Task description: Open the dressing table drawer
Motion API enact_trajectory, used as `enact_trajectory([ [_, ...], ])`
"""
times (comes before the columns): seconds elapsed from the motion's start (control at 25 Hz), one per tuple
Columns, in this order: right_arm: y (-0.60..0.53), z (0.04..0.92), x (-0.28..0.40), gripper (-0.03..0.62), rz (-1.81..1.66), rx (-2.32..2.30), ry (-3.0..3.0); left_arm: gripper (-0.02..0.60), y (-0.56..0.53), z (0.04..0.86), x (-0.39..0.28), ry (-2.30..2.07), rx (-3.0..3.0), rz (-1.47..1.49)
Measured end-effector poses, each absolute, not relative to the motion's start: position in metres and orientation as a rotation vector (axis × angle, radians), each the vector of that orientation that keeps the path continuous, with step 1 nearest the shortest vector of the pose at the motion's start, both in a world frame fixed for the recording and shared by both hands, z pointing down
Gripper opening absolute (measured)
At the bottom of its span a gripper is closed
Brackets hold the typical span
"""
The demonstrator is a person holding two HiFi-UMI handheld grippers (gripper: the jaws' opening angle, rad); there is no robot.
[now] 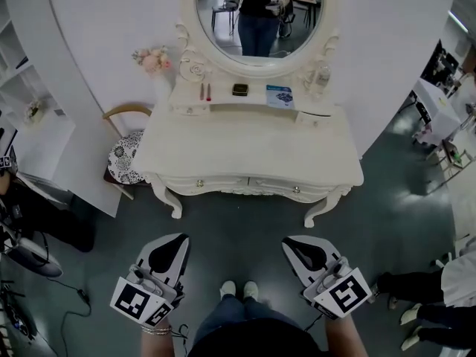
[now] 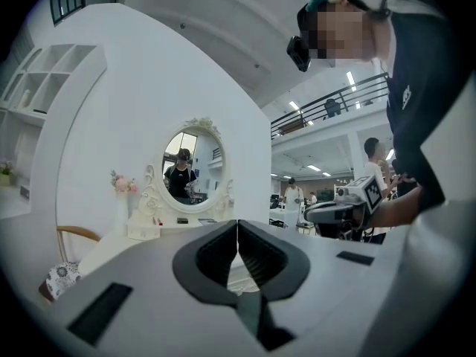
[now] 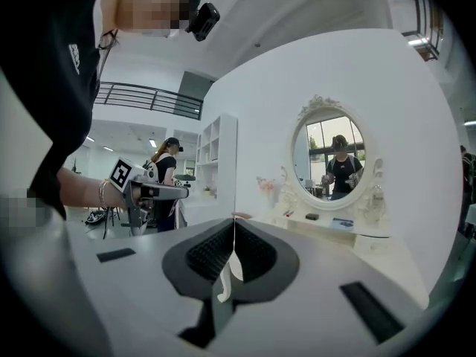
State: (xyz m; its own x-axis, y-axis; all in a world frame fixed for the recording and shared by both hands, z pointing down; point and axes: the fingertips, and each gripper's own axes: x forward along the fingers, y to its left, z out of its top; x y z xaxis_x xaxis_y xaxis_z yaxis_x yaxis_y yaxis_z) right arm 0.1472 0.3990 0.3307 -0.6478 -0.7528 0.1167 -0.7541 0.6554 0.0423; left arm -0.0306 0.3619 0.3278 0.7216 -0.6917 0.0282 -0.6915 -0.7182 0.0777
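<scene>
The white dressing table (image 1: 245, 143) with its oval mirror (image 1: 258, 13) stands against the wall ahead of me. Its drawer front (image 1: 249, 185) runs under the top's near edge with a small knob (image 1: 198, 182) on the left and another knob (image 1: 296, 190) on the right; it looks flush. My left gripper (image 1: 177, 237) hovers over the floor well short of the table, jaws shut and empty. My right gripper (image 1: 291, 241) hovers likewise, also shut on nothing. In the left gripper view the shut jaws (image 2: 237, 222) point level at the table (image 2: 119, 248); the right gripper view shows the same (image 3: 234, 218).
A wooden chair with a lace cushion (image 1: 125, 155) sits at the table's left corner. A white shelf unit (image 1: 30, 117) stands further left. Small items and a blue box (image 1: 280, 95) rest on the table's raised shelf. Another person's legs (image 1: 416, 311) are at the right; cables (image 1: 44, 303) lie at the left.
</scene>
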Motion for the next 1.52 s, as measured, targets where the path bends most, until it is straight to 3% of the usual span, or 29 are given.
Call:
enact_trajectory([
  [0.48,0.403,0.341,0.17,0.02,0.054,1.282,-2.747,0.018,0.374,0.343,-0.001,-1.135,2.808,0.013],
  [1.52,0.3,0.342,0.128,0.02,0.06,1.249,-2.745,0.018,0.281,0.341,-0.042,-1.145,2.809,0.036],
])
